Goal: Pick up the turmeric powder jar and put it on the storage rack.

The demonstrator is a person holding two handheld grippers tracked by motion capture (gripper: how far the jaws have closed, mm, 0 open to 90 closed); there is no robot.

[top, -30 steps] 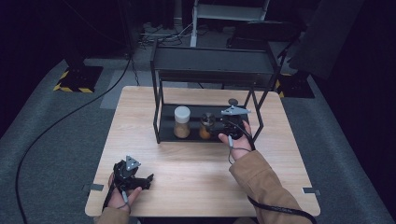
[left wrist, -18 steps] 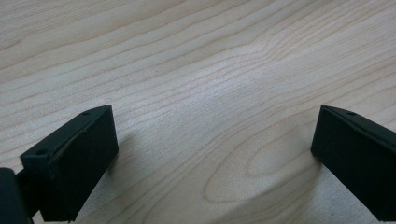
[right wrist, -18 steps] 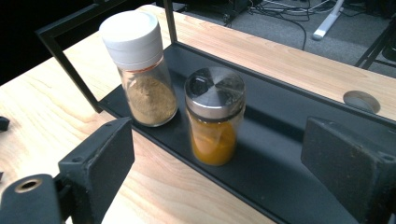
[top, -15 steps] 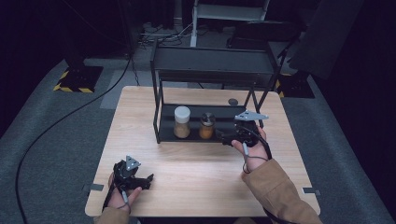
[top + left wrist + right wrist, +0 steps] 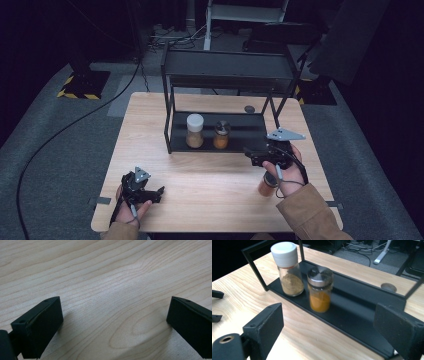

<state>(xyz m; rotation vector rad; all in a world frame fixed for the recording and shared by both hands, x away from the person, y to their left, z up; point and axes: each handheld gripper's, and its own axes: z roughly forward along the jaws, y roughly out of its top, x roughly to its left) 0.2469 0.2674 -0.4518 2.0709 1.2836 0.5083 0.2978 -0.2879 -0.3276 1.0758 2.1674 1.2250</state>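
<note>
Pale wood table [image 5: 210, 175] under a black rack [image 5: 227, 75]: right gripper [image 5: 256, 155], jaws wide and empty, faces the steel-capped orange jar [image 5: 320, 288] just ahead — white-capped jar [image 5: 288, 267] touching beside — while left gripper [image 5: 152, 192], wide, rests near the front edge.

From above the desk's [image 5: 210, 185] near edge we look forward and down; our right gripper view shares the rack [image 5: 352, 302] close up.
</note>
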